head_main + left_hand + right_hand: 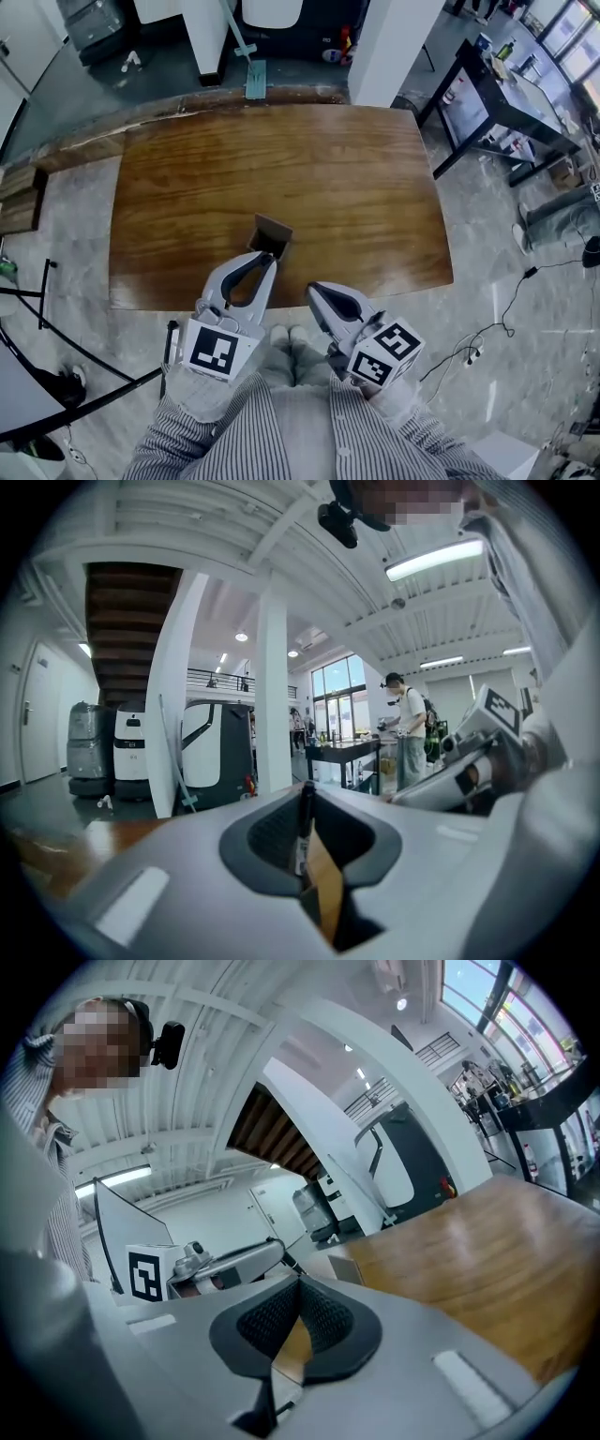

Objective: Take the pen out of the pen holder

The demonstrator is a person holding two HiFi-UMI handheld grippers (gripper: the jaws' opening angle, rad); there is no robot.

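Observation:
The pen holder is a small brown open box standing on the wooden table near its front edge. My left gripper hangs just in front of it and above it. In the left gripper view a thin black pen stands upright between the pads, and the left gripper is shut on it. A brown wall of the holder shows below the pen. My right gripper sits beside the left one, off the table's edge. The right gripper is shut with nothing in it.
White pillars and a dark work table stand beyond the far edge. A black metal frame stands at the left on the floor. Cables trail on the floor at the right. A person stands far off.

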